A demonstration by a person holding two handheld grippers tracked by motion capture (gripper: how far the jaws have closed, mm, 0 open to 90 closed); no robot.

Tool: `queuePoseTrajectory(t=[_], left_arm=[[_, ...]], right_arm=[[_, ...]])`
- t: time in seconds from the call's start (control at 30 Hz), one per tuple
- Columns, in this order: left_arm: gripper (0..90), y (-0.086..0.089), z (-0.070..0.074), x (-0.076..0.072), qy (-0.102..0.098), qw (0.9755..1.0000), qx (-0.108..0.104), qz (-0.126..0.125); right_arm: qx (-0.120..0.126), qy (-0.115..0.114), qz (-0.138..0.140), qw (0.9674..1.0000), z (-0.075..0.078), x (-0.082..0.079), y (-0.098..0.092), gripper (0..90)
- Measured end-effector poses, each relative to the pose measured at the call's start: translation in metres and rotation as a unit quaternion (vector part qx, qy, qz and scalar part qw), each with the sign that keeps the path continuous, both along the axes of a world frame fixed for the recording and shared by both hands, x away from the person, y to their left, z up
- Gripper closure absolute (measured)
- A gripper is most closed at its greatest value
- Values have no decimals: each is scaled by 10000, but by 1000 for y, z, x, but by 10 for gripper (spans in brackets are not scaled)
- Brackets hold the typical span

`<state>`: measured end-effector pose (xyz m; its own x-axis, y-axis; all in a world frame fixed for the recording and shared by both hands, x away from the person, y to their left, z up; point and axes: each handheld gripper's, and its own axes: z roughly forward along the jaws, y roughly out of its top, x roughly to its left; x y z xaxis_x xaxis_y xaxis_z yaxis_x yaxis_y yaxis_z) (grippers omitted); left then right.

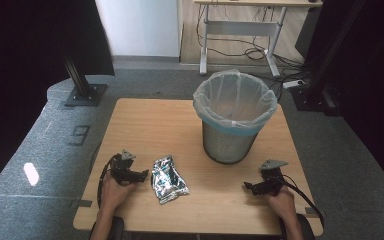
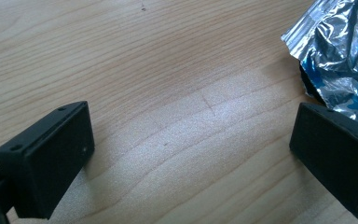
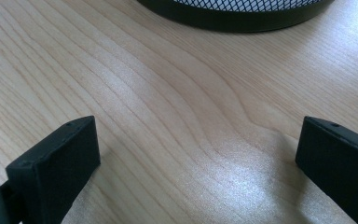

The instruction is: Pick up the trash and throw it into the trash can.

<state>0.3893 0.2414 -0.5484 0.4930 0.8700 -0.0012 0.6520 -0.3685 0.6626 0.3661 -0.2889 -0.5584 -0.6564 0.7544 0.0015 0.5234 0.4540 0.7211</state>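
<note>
Wooden table (image 1: pixel 155 125), foil packet (image 1: pixel 168 179), lined bin (image 1: pixel 234 116).

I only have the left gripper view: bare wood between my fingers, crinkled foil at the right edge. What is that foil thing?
Observer: A flattened silver and blue foil wrapper lying on the table, just beside your left gripper.
Operator: Anywhere to drop it?
Observer: Yes, a mesh bin with a plastic liner stands at the table's far right.
Operator: And my right gripper?
Observer: The right gripper is open, nothing held, near the bin's base.
</note>
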Motion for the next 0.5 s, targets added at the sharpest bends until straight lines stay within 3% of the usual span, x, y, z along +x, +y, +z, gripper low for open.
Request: queuePoseTrajectory(t=[0.5], left_arm=[[1,0,2,0,86,9999,48,-45]], right_arm=[[-3,5,-101,9999,0,-2,0,0]])
